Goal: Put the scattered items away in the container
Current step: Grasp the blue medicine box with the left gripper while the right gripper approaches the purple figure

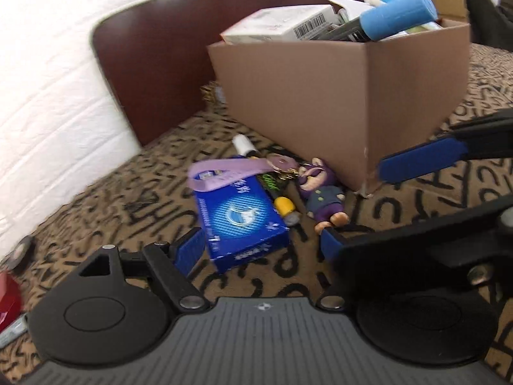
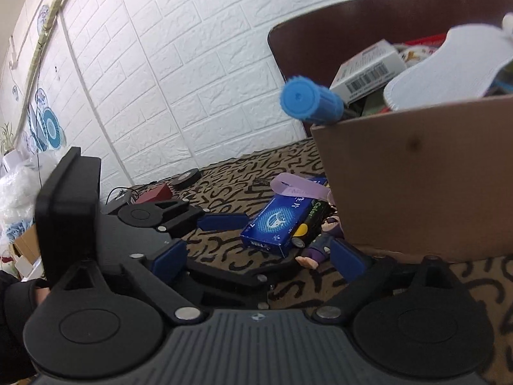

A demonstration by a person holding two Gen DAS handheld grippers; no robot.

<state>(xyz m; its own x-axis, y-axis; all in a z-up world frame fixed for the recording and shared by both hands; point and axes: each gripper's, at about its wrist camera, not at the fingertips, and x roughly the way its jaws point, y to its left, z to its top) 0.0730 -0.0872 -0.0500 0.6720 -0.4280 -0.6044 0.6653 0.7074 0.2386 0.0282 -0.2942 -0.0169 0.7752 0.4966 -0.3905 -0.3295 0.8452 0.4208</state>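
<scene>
While both tongs hang over the patterned bedspread (image 1: 112, 199), the layout reads thus:

Left gripper (image 1: 263, 243): jaws wide, holding nothing, straddling the near end of the blue carton (image 1: 239, 218).
Carton axis: long side runs away from these jaws toward the cardboard box (image 1: 336, 102), slightly skewed.
Right gripper (image 2: 256, 256): jaws at their widest, empty, nearer the purple figurine (image 2: 323, 240) beside the box.
Nearer hand for carton: left, by my judgement.
Lilac strap (image 1: 224, 173): draped across the carton's far end.
</scene>
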